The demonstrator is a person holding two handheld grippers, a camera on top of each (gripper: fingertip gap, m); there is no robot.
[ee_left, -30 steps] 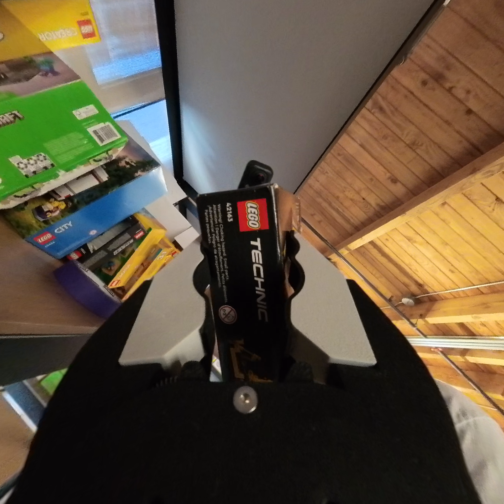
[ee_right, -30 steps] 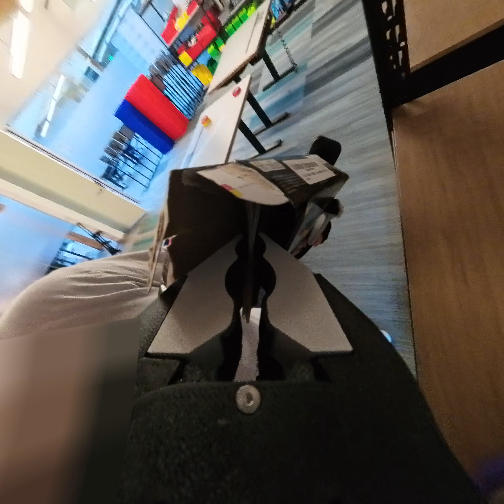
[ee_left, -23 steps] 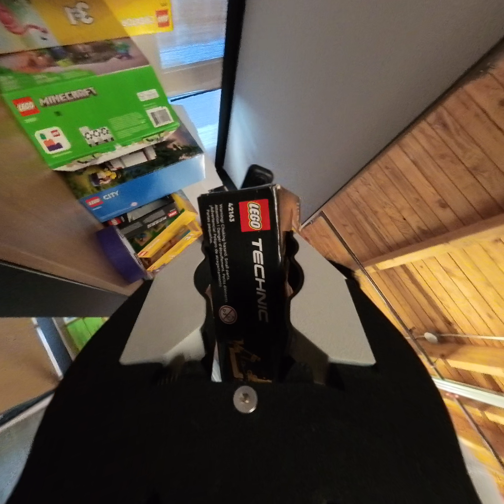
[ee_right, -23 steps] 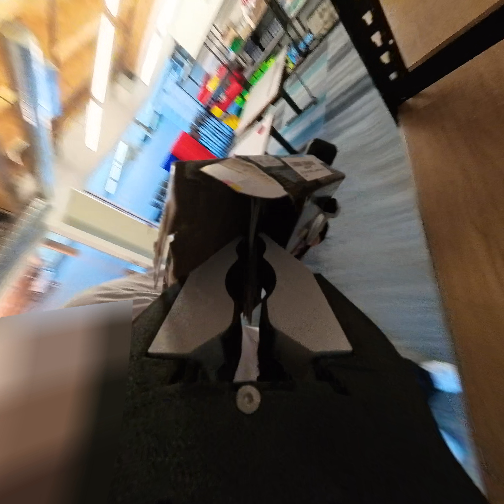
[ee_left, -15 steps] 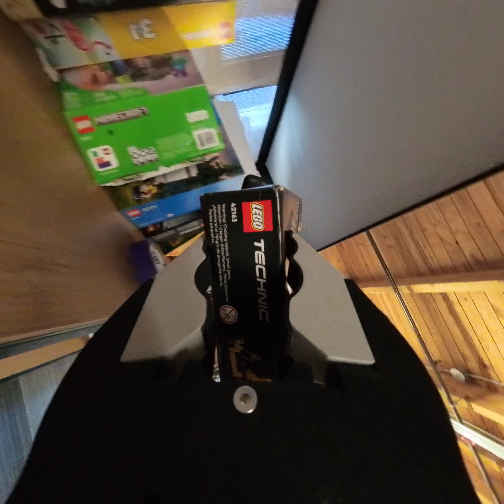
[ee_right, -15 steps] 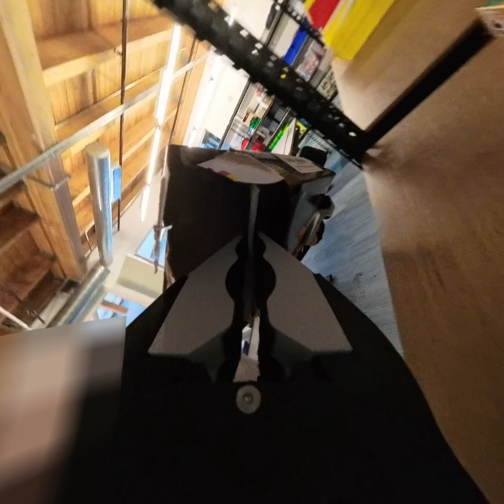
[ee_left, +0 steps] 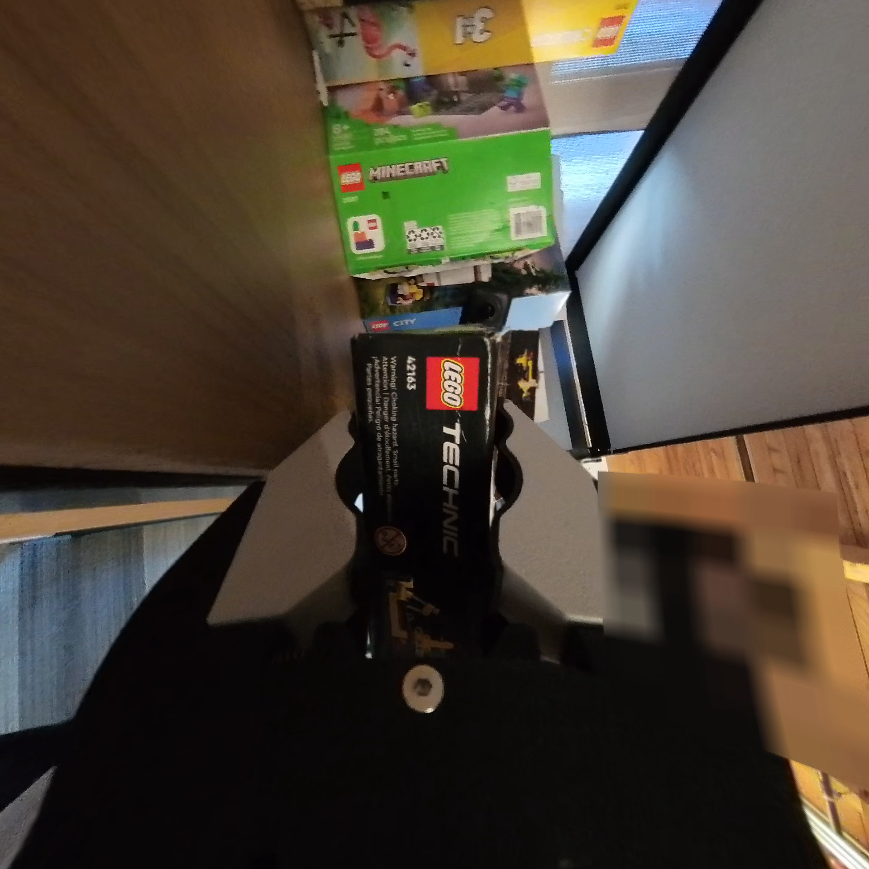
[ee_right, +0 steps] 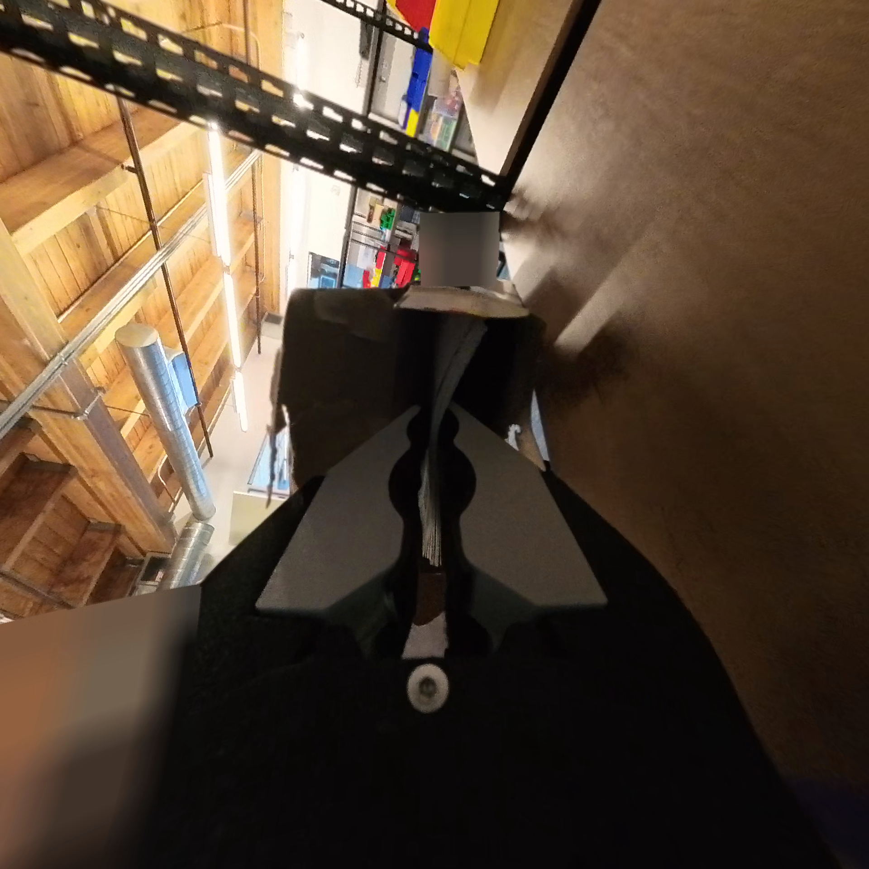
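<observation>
Compared with a second before, the left wrist view had swung from the wooden ceiling onto the brown shelf board (ee_left: 155, 225), and the stack of toy boxes had come from the far left edge to straight ahead. The right wrist view had swung off the carpeted floor and distant tables up to the ceiling beams and a perforated black rail (ee_right: 244, 108). The grip on the box looked the same throughout.

The left gripper (ee_left: 425, 425) was pressed against both sides of the narrow end of a black toy box (ee_left: 423, 461), which stood lengthwise between its grey fingers (ee_left: 291, 531) and reached past their tips. The right gripper (ee_right: 435, 418) was nearly closed, pinching a thin cardboard flap (ee_right: 435, 493) of the same black box (ee_right: 348, 376), whose open end faced that camera. Whether anything lay inside could not be told; the interior was dark. A brown panel (ee_right: 705, 376) stood just right of the box.

Ahead of the left gripper, on the shelf board, stood the stack: a yellow box (ee_left: 475, 37) farthest, a green box (ee_left: 442, 202) nearer, then a blue box (ee_left: 414, 322) just beyond the held box's far end. A grey panel with a black frame (ee_left: 733, 263) rose on the right.
</observation>
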